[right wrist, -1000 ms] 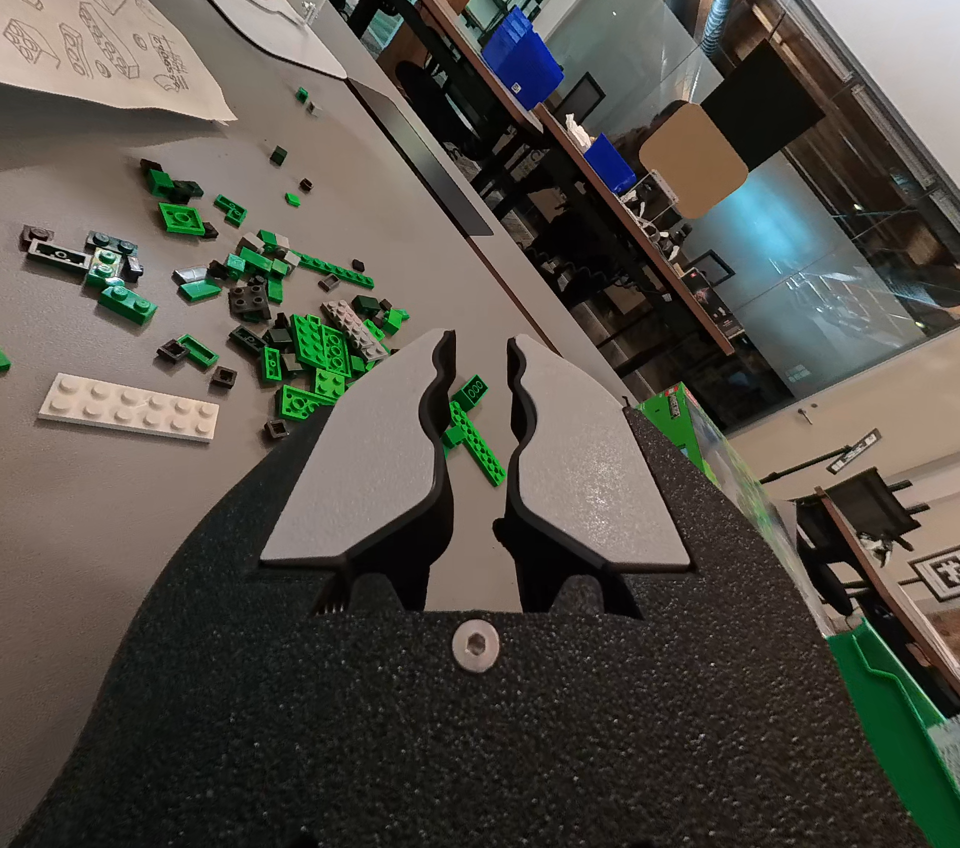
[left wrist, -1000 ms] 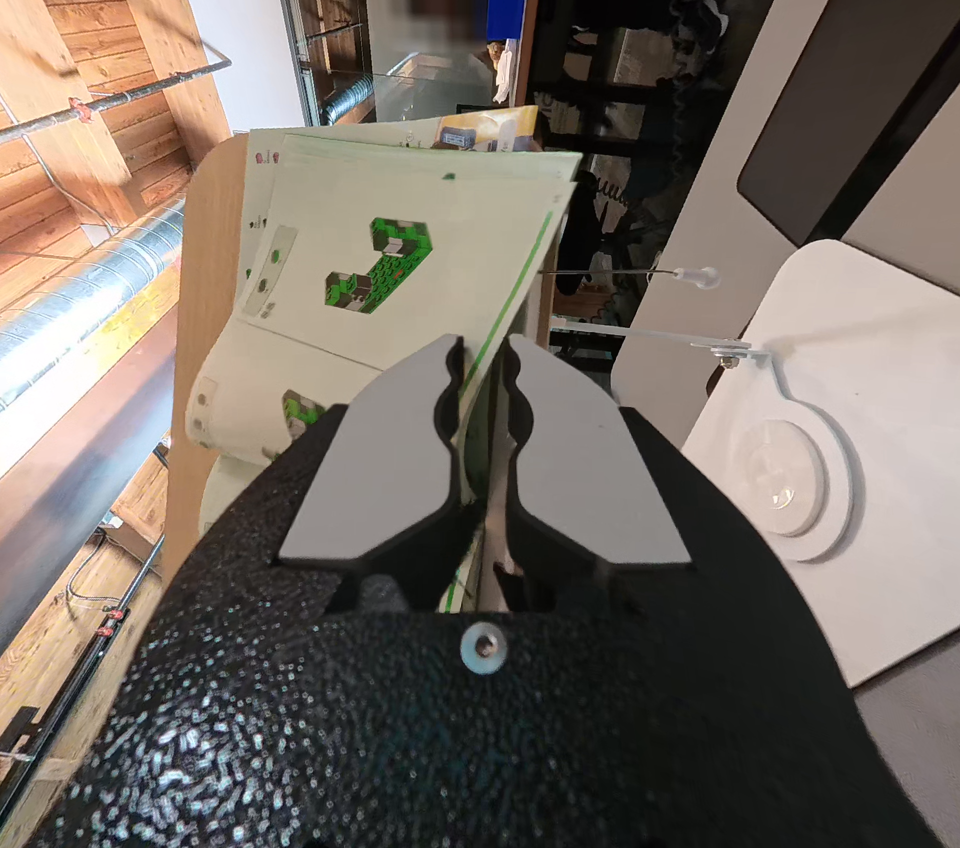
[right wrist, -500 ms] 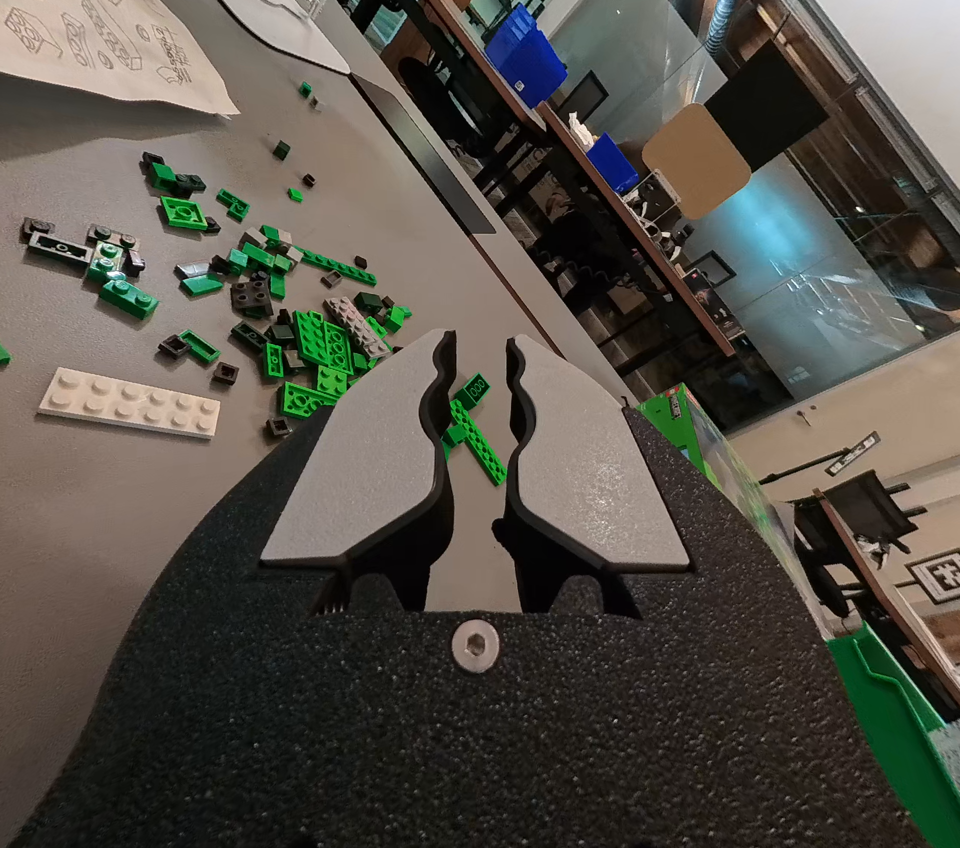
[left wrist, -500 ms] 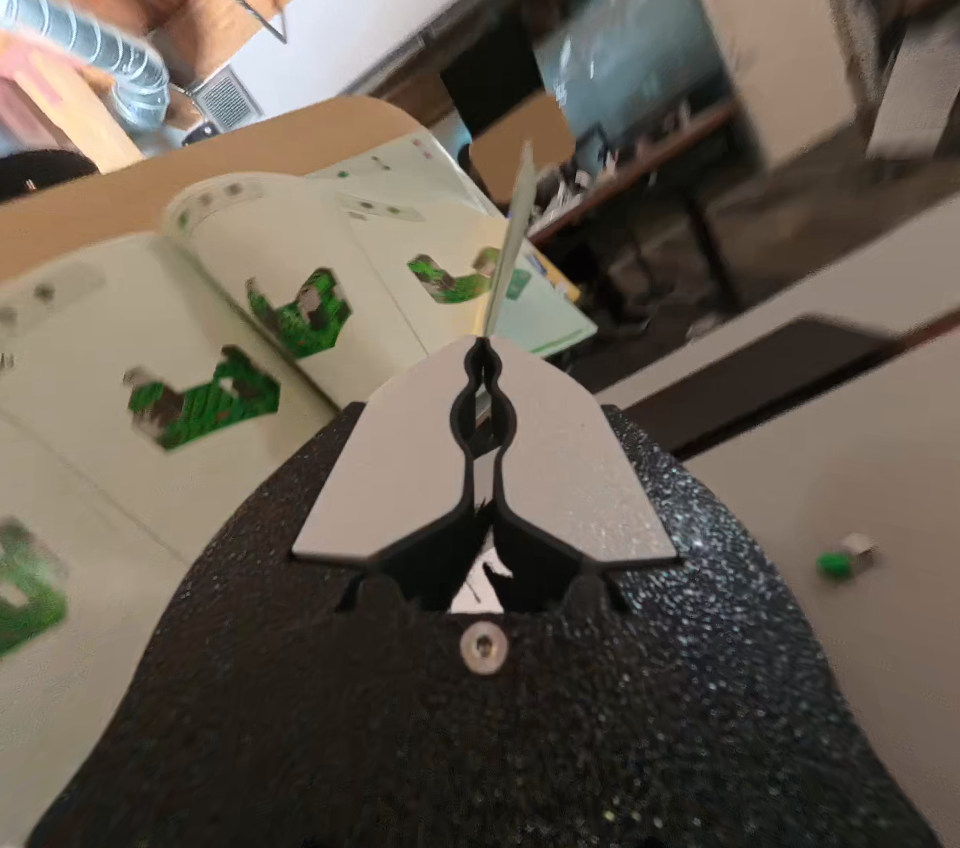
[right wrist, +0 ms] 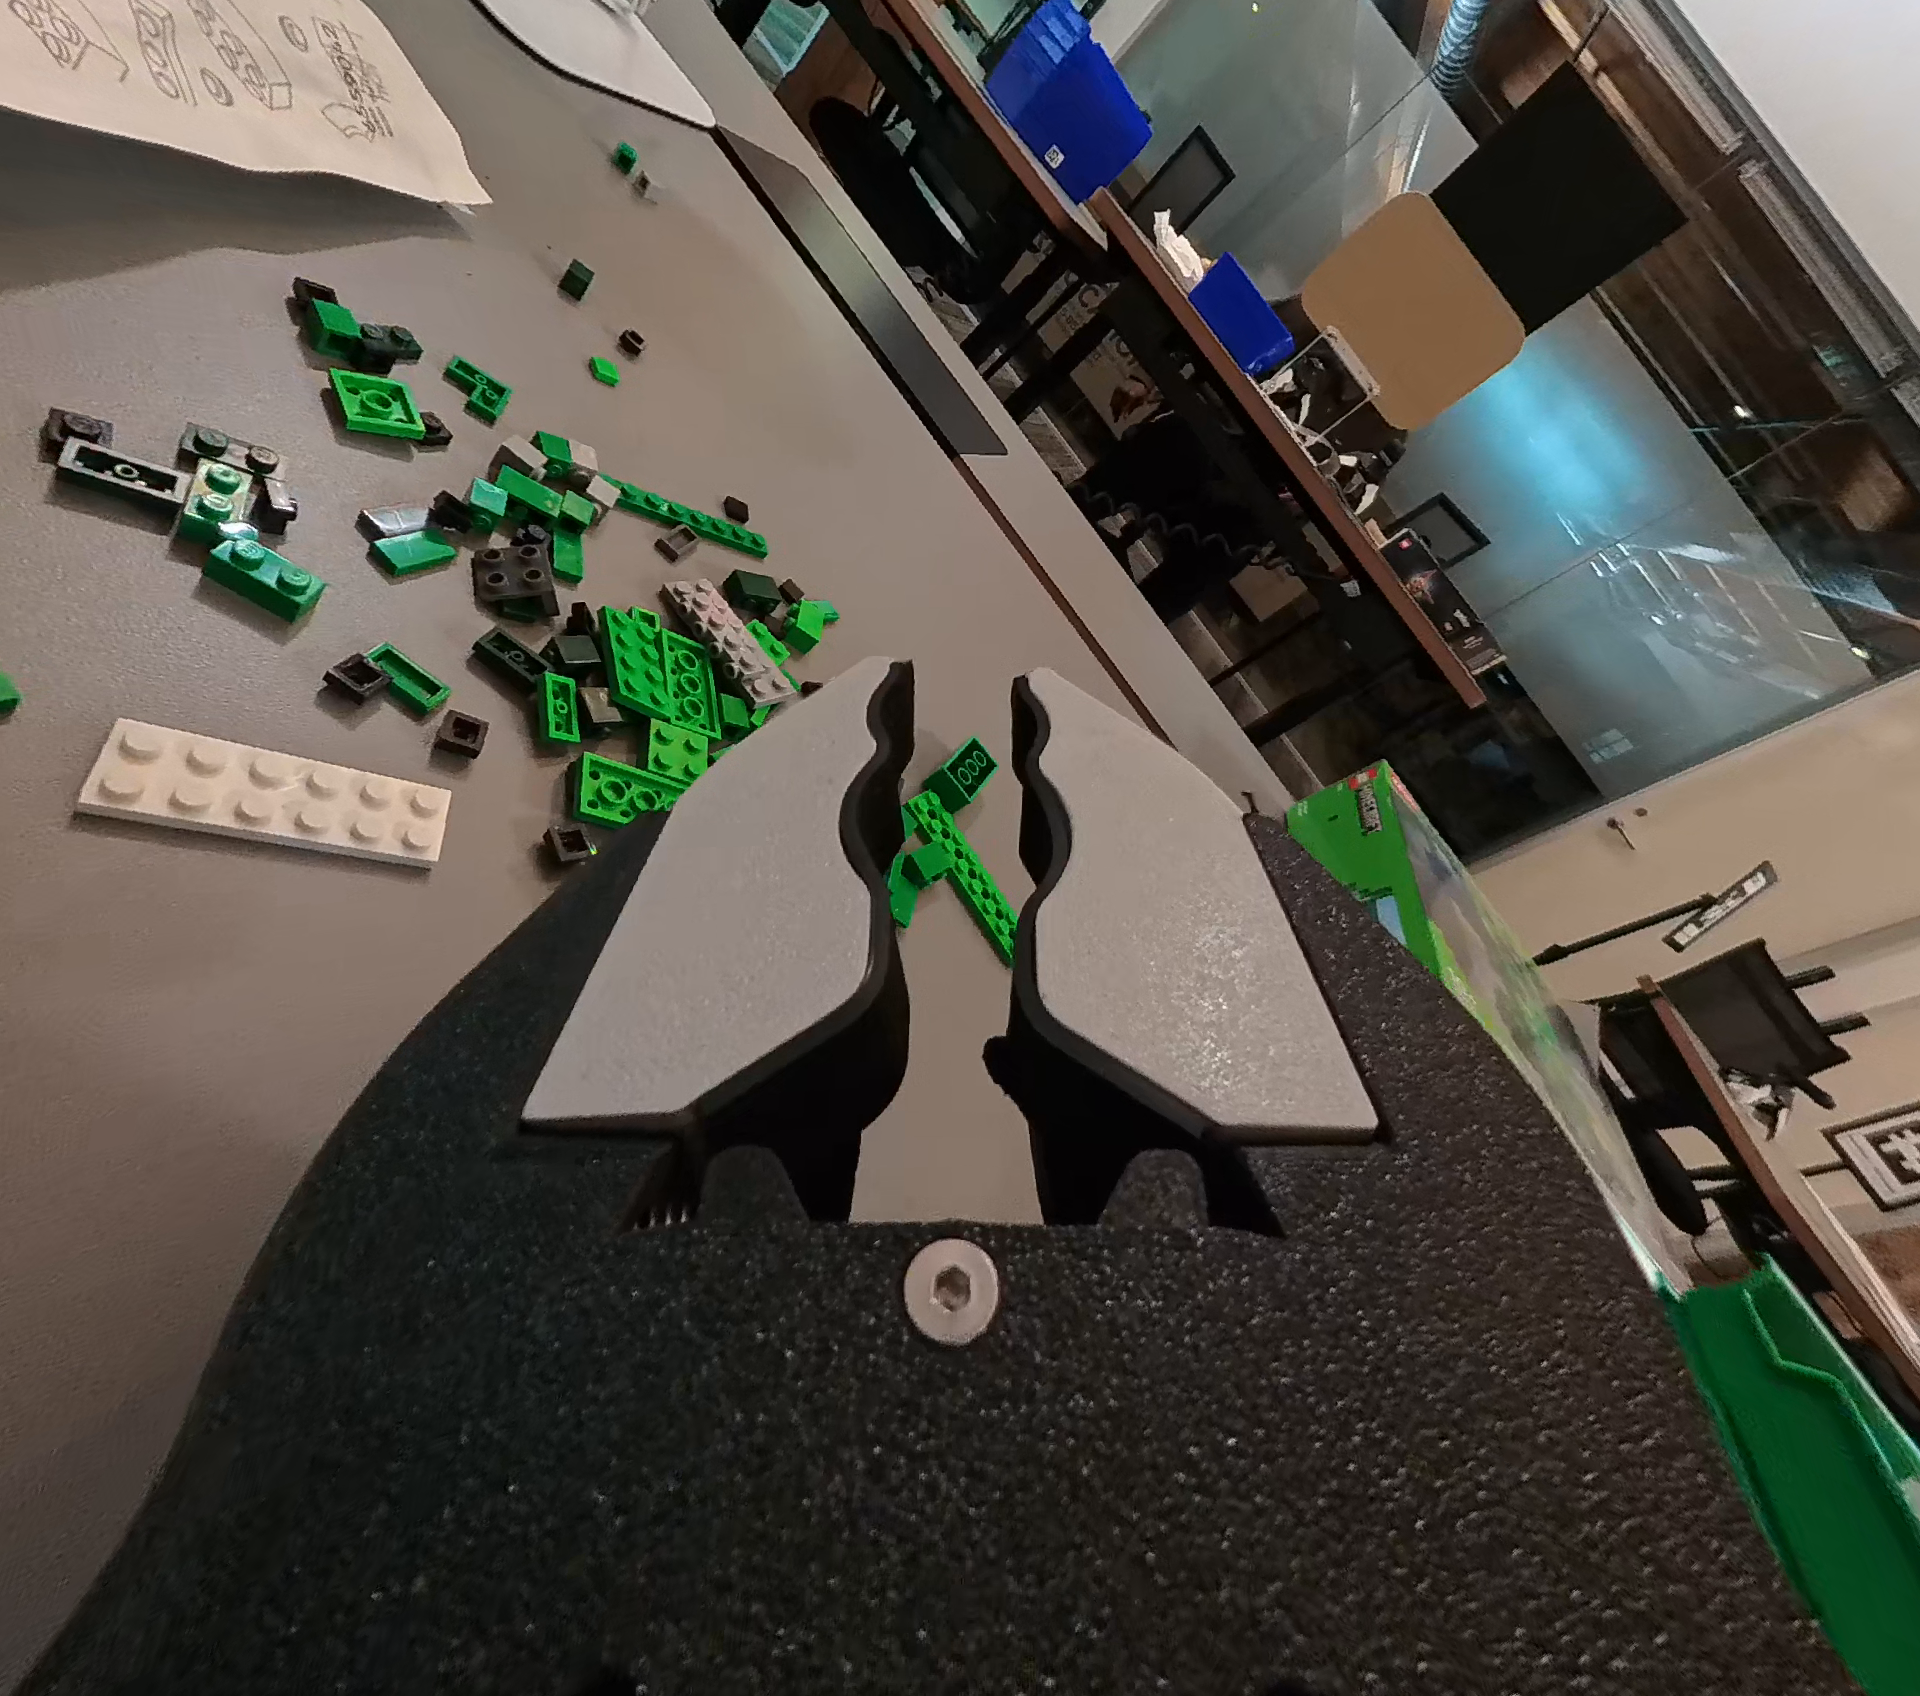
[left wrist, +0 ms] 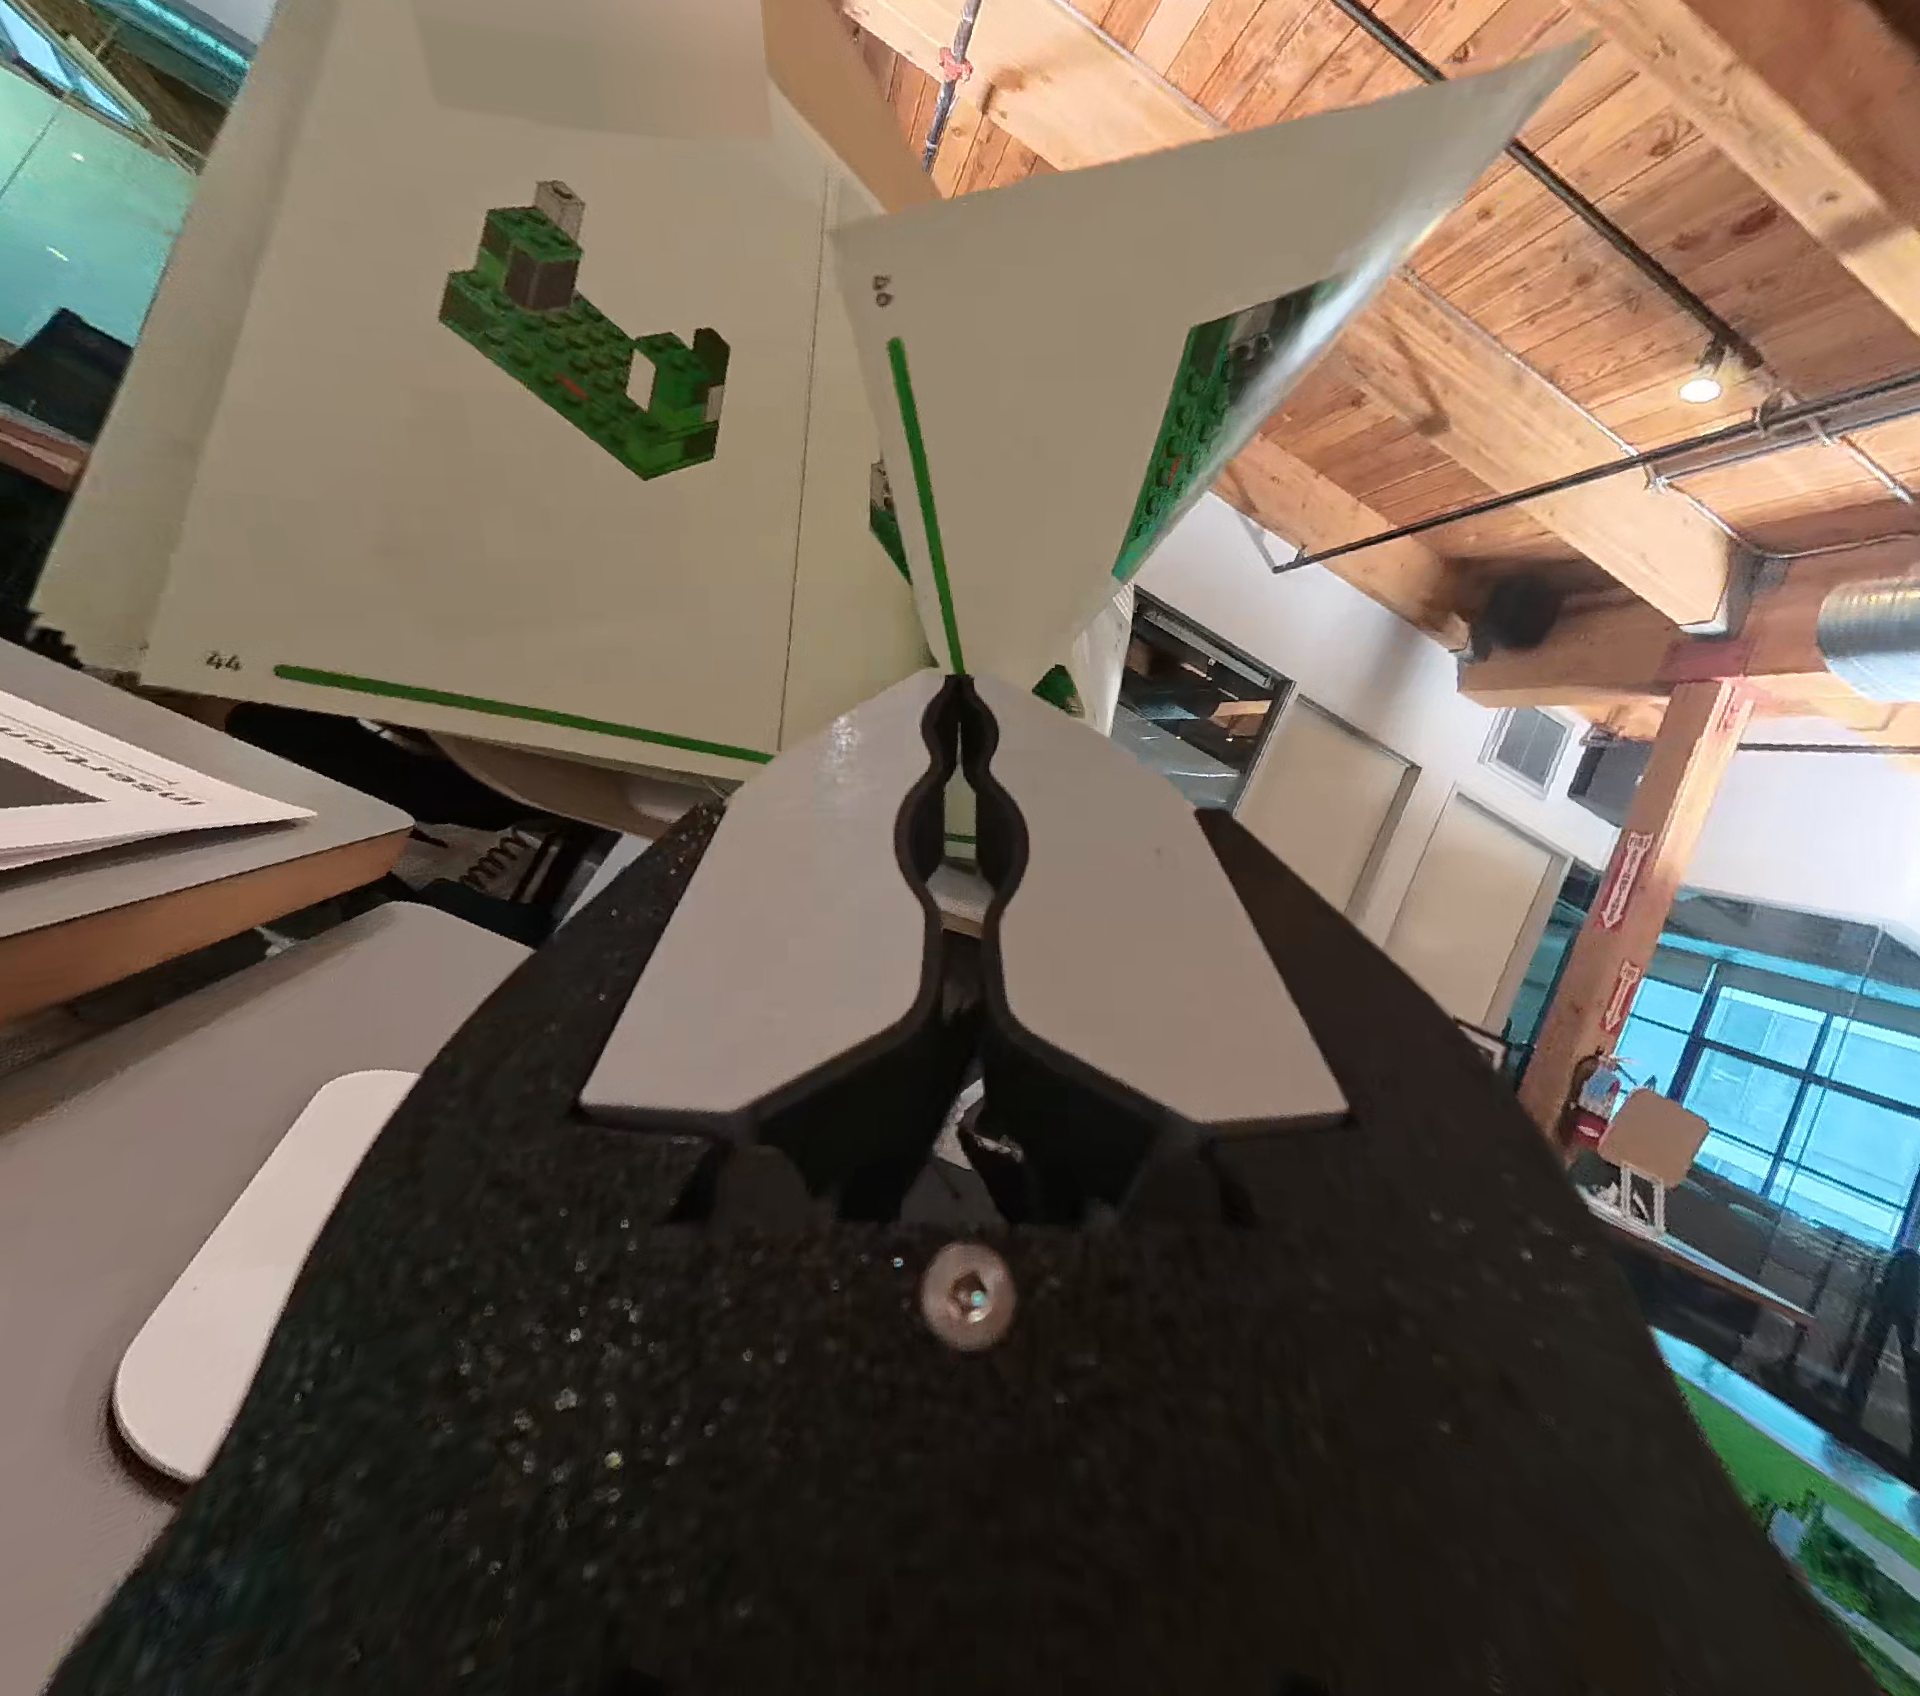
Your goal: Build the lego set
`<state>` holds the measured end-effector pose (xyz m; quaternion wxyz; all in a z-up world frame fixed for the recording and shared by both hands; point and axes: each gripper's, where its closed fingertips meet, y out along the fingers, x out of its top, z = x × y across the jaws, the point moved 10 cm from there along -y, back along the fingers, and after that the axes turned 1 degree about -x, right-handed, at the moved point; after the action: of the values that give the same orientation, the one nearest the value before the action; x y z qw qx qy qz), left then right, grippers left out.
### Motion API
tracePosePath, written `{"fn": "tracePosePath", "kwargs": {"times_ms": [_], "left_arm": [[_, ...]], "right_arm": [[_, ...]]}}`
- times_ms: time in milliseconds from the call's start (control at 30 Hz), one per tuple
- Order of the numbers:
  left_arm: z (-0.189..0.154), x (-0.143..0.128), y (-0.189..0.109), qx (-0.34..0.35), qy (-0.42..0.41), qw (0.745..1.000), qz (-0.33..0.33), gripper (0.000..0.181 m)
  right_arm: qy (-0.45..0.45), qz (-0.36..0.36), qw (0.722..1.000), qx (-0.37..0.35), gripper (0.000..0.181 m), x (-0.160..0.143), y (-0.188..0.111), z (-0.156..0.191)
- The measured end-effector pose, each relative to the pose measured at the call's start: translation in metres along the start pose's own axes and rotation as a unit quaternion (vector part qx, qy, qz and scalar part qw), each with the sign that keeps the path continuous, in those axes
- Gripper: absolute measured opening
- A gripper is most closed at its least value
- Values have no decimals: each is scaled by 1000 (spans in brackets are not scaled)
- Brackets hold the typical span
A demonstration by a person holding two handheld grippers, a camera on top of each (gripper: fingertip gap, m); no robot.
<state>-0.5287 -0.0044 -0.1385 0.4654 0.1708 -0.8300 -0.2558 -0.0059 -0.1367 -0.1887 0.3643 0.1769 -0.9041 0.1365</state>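
The left claw (left wrist: 961, 690) is closed on the corner of one page (left wrist: 1091, 316) of the instruction booklet (left wrist: 468, 399), holding that page up and away from the spread behind it, which shows a partly built green model. The right claw (right wrist: 961, 696) is partly open and holds nothing; it hangs low over the bench (right wrist: 156, 1075), just short of a loose green strip (right wrist: 961, 867). Beyond it, loose green, black and grey bricks (right wrist: 644, 670) lie scattered toward the middle of the bench, a white plate (right wrist: 265, 794) lies apart near the left edge, and a paper bag (right wrist: 187, 15) printed with brick outlines lies at the far left corner. No joined bricks can be made out, so the build appears barely begun: the step is judged to be finding the right page, with all assembly left. A green box (right wrist: 1382, 857) stands at the right edge of the bench; its contents are hidden. Blue bins (right wrist: 1070, 98) sit on a far table, their contents not visible.
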Motion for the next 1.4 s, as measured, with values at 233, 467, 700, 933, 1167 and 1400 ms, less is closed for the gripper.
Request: {"fn": "tracePosePath", "kwargs": {"times_ms": [233,467,700,933,1167,1400], "left_arm": [[5,0,-1,4,-28,1000,-3,0],[6,1,-2,3,-36,999,-4,0],[-3,2,-4,0,16,1000,-7,0],[-1,2,-4,1,11,1000,-7,0],[-1,1,-5,4,11,1000,-8,0],[1,1,-6,9,-1,1000,-10,0]], "right_arm": [[3,2,1000,0,18,-1,1,0],[-1,1,1000,-1,17,-1,2,1],[-2,2,1000,1,17,-2,2,2],[-3,4,1000,2,17,-2,3,3],[-5,3,1000,-2,17,-2,2,2],[-5,3,1000,-5,17,-3,2,1]]}}
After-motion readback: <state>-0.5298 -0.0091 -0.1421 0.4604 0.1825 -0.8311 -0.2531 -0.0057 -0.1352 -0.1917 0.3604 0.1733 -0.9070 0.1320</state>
